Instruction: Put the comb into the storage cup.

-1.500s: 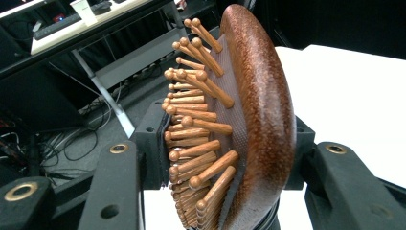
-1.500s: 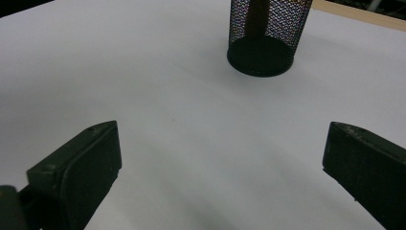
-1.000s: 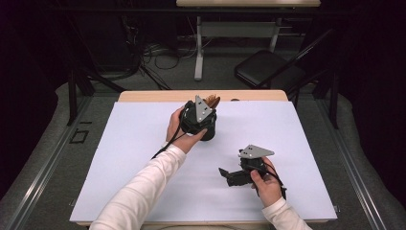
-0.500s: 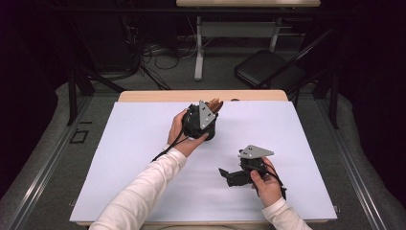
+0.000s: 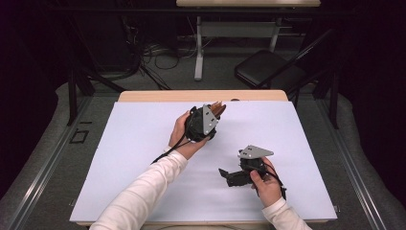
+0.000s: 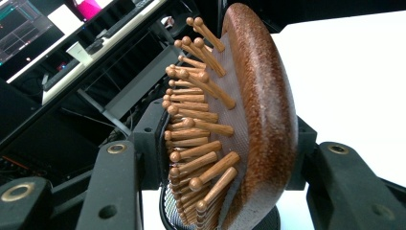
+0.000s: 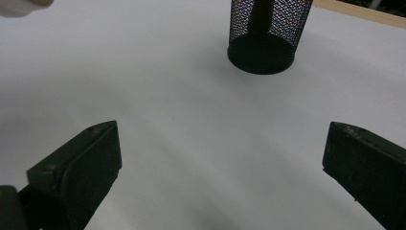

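Apparently mid-placement: left gripper (image 5: 210, 120) clamps wooden hairbrush (image 6: 249, 120) above mesh cup (image 7: 268, 36), handle seemingly inside; right gripper (image 5: 234, 176) idle, jaws wide; next, release.

The high view looks down on the white table (image 5: 143, 143); both claw views sit close above it.

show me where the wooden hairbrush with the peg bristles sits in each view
High view: wooden hairbrush pokes out beyond the left gripper, upper centre.
Left gripper view: brush head centre frame, clamped between the jaws.
Right gripper view: a dark shape inside the black mesh cup, top centre; can't tell if it's the brush.
Shared landmark: white table sheet.
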Motion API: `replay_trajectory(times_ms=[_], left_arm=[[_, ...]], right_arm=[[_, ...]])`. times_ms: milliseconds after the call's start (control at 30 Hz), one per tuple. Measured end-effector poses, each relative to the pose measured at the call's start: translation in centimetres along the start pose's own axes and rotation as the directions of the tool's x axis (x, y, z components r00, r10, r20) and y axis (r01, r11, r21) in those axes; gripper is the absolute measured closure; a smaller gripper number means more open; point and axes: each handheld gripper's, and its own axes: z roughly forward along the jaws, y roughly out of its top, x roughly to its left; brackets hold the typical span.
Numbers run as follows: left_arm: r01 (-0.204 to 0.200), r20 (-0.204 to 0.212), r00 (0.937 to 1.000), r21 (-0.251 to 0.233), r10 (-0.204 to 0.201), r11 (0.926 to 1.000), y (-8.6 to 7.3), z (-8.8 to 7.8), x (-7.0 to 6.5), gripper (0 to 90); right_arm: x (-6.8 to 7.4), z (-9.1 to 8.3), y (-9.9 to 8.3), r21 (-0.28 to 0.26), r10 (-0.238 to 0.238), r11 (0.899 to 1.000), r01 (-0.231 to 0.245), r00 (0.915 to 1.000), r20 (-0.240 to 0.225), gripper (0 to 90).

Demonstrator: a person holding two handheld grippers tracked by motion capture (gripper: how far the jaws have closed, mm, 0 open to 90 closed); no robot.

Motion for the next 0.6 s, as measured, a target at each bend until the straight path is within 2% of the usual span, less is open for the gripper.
replay_trajectory(times_ms=[300, 600], left_arm=[[-0.043, -0.007, 0.9990, 0.000, 0.043, 0.9991, -0.04, -0.12, -0.45, 47.6], [-0.050, -0.006, 0.9987, -0.009, 0.050, 0.9987, -0.17, -0.17, -0.45, 47.3]], right_arm=[[0.02, 0.00, -0.01, 0.002, -0.004, 1.000, 0.004, 1.0000, 0.000, 0.0], [0.02, 0.01, -0.02, 0.004, -0.004, 1.000, 0.004, 1.0000, 0.000, 0.0]])
